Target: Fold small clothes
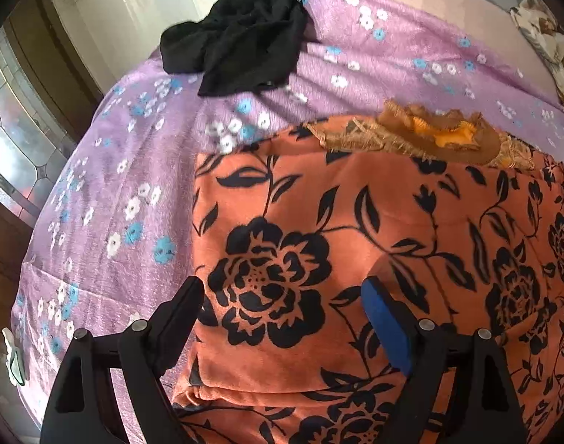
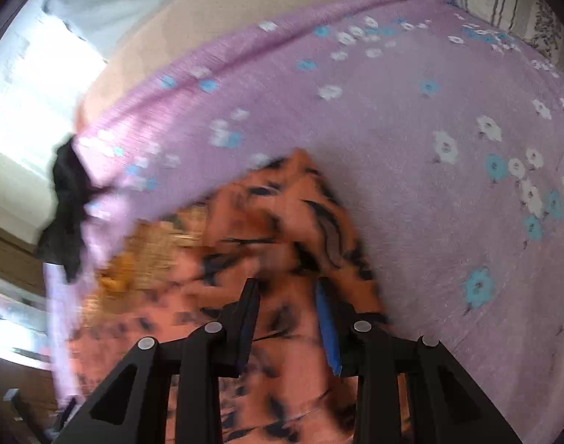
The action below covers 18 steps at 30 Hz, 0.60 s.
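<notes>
— Orange velvety garment with black flower print (image 1: 356,244), where is it?
— Spread on the lilac flowered bedspread (image 1: 107,199), partly folded, with a brown embroidered patch (image 1: 422,137) at its far edge. A crumpled black cloth (image 1: 241,33) lies well apart.
— Grippers?
— Left gripper (image 1: 285,296) hangs wide over the fabric, gripping nothing. Right gripper (image 2: 287,292) looks narrowed around a raised fold, though blur hides whether it truly pinches.
— Risk?
— I'd guess a loose pinch lets the fold slip, leaving a crooked crease; dragging could also bunch the bedspread.

Black garment (image 1: 241,33) heaped far left; purple bedspread (image 2: 448,222) bare right of orange cloth (image 1: 319,229).
</notes>
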Each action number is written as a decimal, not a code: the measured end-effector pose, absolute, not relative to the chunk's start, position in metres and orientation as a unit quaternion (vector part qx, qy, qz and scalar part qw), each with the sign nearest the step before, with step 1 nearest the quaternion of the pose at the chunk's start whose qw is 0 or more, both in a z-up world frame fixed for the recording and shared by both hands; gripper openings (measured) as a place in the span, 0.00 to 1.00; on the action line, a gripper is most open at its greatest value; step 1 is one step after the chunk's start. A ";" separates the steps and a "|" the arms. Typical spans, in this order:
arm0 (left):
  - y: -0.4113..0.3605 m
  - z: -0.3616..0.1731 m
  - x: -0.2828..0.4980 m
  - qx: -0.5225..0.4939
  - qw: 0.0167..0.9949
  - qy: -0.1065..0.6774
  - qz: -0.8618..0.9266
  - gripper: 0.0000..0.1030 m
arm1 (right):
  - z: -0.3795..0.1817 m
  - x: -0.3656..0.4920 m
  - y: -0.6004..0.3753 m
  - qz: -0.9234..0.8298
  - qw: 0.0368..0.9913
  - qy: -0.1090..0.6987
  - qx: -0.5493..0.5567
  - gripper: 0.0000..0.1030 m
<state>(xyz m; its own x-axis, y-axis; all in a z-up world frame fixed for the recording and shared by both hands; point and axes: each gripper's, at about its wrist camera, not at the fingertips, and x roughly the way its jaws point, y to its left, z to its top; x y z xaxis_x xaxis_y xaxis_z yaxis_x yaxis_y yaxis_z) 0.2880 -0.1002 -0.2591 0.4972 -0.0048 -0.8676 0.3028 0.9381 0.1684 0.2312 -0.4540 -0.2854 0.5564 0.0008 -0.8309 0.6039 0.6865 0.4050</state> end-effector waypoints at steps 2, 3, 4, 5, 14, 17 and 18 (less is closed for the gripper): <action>-0.100 -0.263 0.289 0.151 0.850 0.496 -0.092 0.85 | -0.285 0.230 -0.458 -0.182 0.807 0.427 0.364 0.34; -0.100 -0.262 0.289 0.151 0.850 0.496 -0.092 0.85 | -0.282 0.230 -0.458 -0.182 0.805 0.427 0.369 0.34; -0.100 -0.260 0.289 0.152 0.849 0.497 -0.093 0.85 | -0.279 0.228 -0.459 -0.178 0.803 0.426 0.376 0.35; -0.100 -0.260 0.289 0.151 0.850 0.497 -0.093 0.85 | -0.276 0.226 -0.458 -0.174 0.803 0.421 0.384 0.36; -0.099 -0.257 0.272 0.174 0.852 0.484 -0.100 0.85 | -0.255 0.219 -0.411 -0.112 0.820 0.455 0.328 0.35; -0.097 -0.261 0.267 0.178 0.853 0.480 -0.103 0.85 | -0.276 0.219 -0.411 -0.123 0.802 0.495 0.311 0.31; -0.096 -0.259 0.266 0.177 0.851 0.484 -0.104 0.85 | -0.275 0.217 -0.415 -0.122 0.805 0.490 0.313 0.31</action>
